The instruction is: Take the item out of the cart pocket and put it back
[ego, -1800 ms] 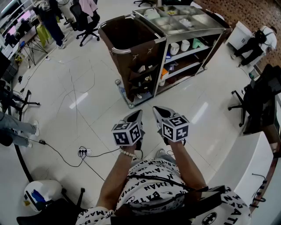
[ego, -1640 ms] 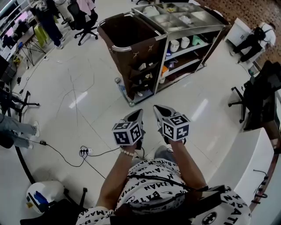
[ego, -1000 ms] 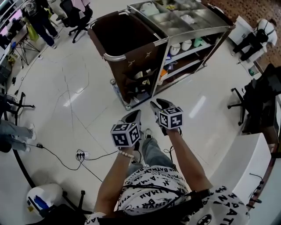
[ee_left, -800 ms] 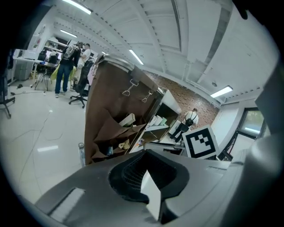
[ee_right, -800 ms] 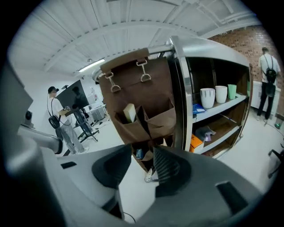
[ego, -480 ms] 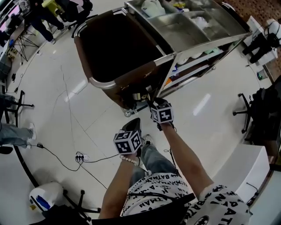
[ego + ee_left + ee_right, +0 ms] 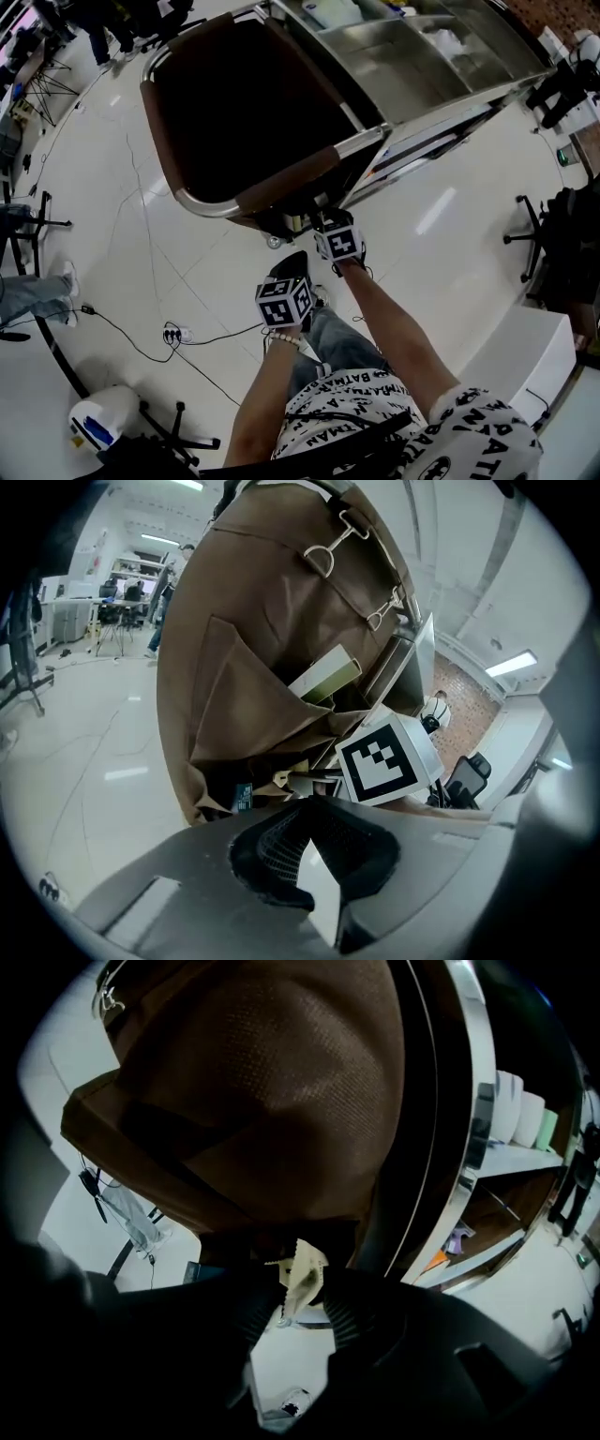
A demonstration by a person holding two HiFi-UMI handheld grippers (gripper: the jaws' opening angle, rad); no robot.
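The housekeeping cart's brown bag (image 7: pixel 253 192) hangs on its near end, with sewn pockets (image 7: pixel 244 714) down its side. One upper pocket holds a pale box (image 7: pixel 325 674). A cream sachet with a serrated edge (image 7: pixel 302 1274) pokes out of a low pocket. My right gripper (image 7: pixel 298 1309) is open, its two pads on either side of that sachet. In the head view the right gripper (image 7: pixel 319 220) reaches under the bag's rim. My left gripper (image 7: pixel 295 262) hangs back, shut and empty (image 7: pixel 309 803). The right gripper's marker cube (image 7: pixel 387 761) shows ahead of it.
The cart's steel top trays (image 7: pixel 412 66) and shelves with cups (image 7: pixel 520 1115) lie to the right. On the floor are a power strip with cable (image 7: pixel 172 331) and a white and blue object (image 7: pixel 98 422). Office chairs (image 7: pixel 562 234) and a white counter (image 7: pixel 525 356) stand at right.
The person has walked up to the cart, which now fills the upper view. The right gripper has moved forward to the bag's pockets, while the left stayed behind near the body.
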